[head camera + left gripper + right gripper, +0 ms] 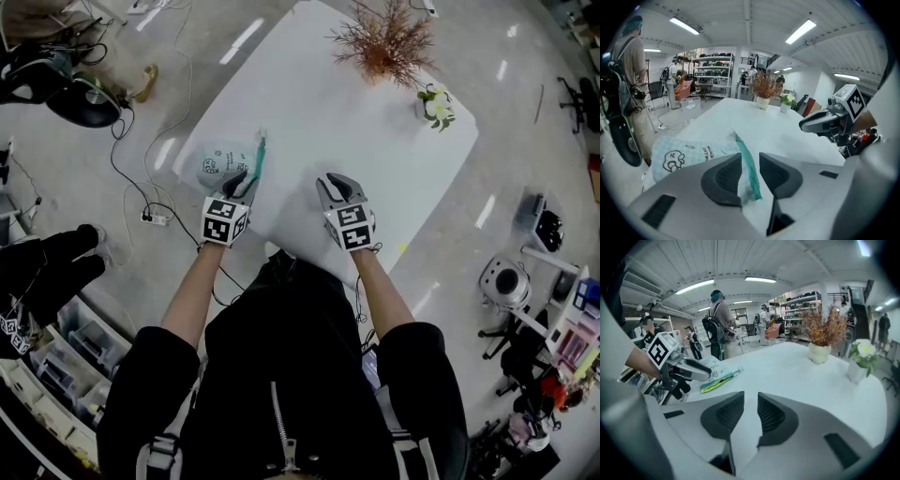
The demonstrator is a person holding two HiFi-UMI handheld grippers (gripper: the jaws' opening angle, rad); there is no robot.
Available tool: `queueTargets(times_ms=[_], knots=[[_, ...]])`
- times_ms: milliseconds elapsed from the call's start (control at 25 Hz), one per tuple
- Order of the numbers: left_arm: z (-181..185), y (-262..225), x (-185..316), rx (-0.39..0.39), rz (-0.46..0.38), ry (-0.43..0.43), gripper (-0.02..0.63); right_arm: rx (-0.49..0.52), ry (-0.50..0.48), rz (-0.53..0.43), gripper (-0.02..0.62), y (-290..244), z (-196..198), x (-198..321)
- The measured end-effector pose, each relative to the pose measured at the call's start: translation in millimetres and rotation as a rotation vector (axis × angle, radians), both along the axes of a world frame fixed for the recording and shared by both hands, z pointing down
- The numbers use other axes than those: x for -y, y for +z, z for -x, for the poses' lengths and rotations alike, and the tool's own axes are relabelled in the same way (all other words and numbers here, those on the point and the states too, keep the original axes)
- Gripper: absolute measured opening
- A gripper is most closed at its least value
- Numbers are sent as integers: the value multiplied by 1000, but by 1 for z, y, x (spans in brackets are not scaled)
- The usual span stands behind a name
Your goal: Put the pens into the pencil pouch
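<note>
**Pens appear to be in; pouch mouth not closed**

At the left side of the white table point(356, 141) we find the pencil pouch point(217, 164). It lies flat near the table's left edge: pale check fabric w/ a doodle print. Its teal zipper edge point(260, 155) faces right and stands up a little.

The left gripper point(246, 180) sits right at that edge. In the left gripper view its jaws are spread, w/ the zipper edge running up between them. We see a gap beside the right-hand pad, so we judge there is no pinch on the fabric.

Moving right, the right gripper point(335, 183) hovers over bare tabletop, apart from the pouch. Its jaws are parted a bit, w/ nothing btw them.

Further right, at the far end of the table, stand a dried plant point(384, 42) & a pot of white flowers point(436, 106). Neither is involved.

Progress: we spot no loose pens anywhere on the table. In the right gripper view the pouch mouth shows a yellow-green strip point(712, 384). That may be pens or lining; it is too small to tell. Our read is that loading is prob. done or nearly so. The mouth looks unzipped, so closing it may be all that's left.
</note>
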State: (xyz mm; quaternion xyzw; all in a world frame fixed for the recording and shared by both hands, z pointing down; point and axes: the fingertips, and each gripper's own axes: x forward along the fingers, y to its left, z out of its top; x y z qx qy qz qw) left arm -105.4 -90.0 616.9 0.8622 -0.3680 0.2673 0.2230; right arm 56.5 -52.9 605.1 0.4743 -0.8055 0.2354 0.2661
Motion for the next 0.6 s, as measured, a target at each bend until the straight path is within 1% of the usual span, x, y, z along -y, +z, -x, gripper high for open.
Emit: queueTargets(times_ms=[160, 280, 360, 440, 600], knots=[[8, -38, 0, -55, -74, -25, 112, 27, 92, -42, 68, -21, -18, 1], [10, -65, -4, -94, -116, -27, 96, 21, 142, -94, 14, -43, -27, -2], [10, -84, -3, -119, -152, -31, 81, 4, 160, -132, 9, -57, -31, -2], [10, -101, -1, -131, -192, -31, 60, -13, 151, -164, 9, -72, -32, -2], [8, -132, 2, -150, -266, -22, 48, 3, 179, -227, 9, -107, -34, -1]])
